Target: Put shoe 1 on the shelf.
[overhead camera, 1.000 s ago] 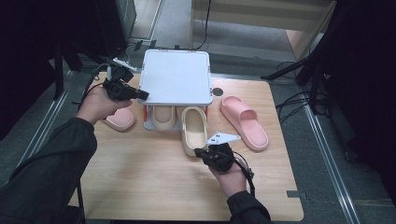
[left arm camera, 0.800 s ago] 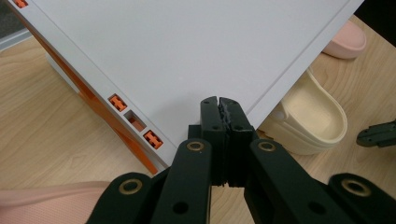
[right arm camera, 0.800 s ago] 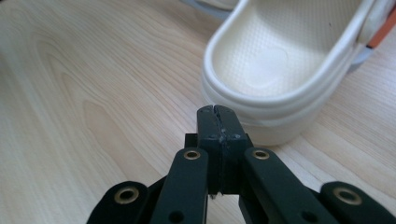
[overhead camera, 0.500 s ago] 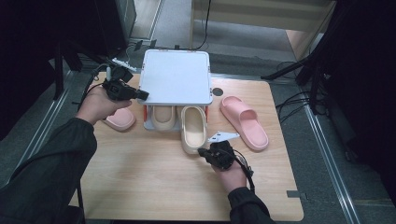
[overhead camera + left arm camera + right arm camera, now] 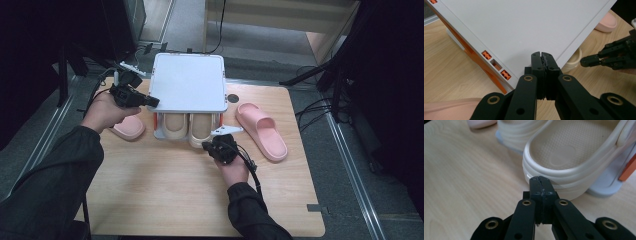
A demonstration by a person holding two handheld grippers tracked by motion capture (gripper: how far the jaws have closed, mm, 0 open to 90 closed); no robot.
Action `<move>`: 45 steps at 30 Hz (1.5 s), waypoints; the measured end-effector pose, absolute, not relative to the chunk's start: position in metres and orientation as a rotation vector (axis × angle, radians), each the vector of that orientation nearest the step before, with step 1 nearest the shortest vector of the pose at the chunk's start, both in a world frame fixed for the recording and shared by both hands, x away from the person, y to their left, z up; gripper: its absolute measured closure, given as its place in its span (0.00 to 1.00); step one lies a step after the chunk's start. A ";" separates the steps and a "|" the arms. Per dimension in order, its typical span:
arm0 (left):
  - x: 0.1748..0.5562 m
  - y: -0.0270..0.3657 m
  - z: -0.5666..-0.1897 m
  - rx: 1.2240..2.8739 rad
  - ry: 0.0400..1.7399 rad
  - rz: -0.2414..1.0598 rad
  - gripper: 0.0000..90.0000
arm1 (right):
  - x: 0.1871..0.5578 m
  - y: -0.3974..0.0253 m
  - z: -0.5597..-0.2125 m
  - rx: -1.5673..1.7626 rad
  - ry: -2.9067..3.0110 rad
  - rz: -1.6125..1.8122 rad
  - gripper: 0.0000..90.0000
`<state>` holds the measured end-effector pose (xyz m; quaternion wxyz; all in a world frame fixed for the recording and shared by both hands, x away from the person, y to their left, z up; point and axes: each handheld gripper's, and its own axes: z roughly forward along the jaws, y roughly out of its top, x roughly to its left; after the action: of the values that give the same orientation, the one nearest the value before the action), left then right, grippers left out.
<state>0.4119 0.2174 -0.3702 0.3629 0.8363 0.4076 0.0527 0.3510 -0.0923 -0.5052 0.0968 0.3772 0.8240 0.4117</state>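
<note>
Pressing closed right tongs (image 5: 540, 180) against beige slipper (image 5: 564, 157) heel; left tongs (image 5: 541, 55) closed, empty, at white rack (image 5: 187, 82) corner; pink slipper (image 5: 262, 131) beside.

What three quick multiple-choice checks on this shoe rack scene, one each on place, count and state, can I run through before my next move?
1. Where does the right-hand cream slipper lie?
A. on the rack's white top
B. under the white rack, heel sticking out
C. beside the far pink slipper

2. How many pink slippers are on the table?
A. one
B. two
C. four

3. How is the right claw?
A. wide open
B. shut, its tip at the cream slipper's heel
C. shut on a pink slipper

Answers: 1 B, the heel shows below the rack's front edge. 2 B, one left of the rack, one right. 3 B, jaws meet at the heel rim.
</note>
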 end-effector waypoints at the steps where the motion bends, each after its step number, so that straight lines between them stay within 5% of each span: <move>1: 0.412 0.217 -0.370 2.153 1.049 0.136 0.99 | 0.351 -0.092 -0.505 1.117 2.440 1.219 1.00; 11: 0.411 0.217 -0.370 2.153 1.039 0.150 0.97 | 0.375 -0.087 -0.508 1.169 2.398 1.213 1.00; 18: 0.408 0.218 -0.371 2.136 1.053 0.189 0.93 | 0.359 -0.095 -0.502 1.129 2.432 1.233 0.97; 28: 0.398 0.229 -0.359 2.107 1.150 0.146 0.53 | 0.320 -0.127 -0.481 1.082 2.469 1.353 0.62; 45: 0.359 0.252 -0.369 2.041 1.150 0.178 0.46 | 0.287 -0.156 -0.472 0.987 2.621 1.396 0.43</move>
<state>0.3590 0.2521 -0.3688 0.3860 0.8014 0.4514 0.0700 0.2871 -0.1561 -0.4723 0.0061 0.3154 0.8376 0.4461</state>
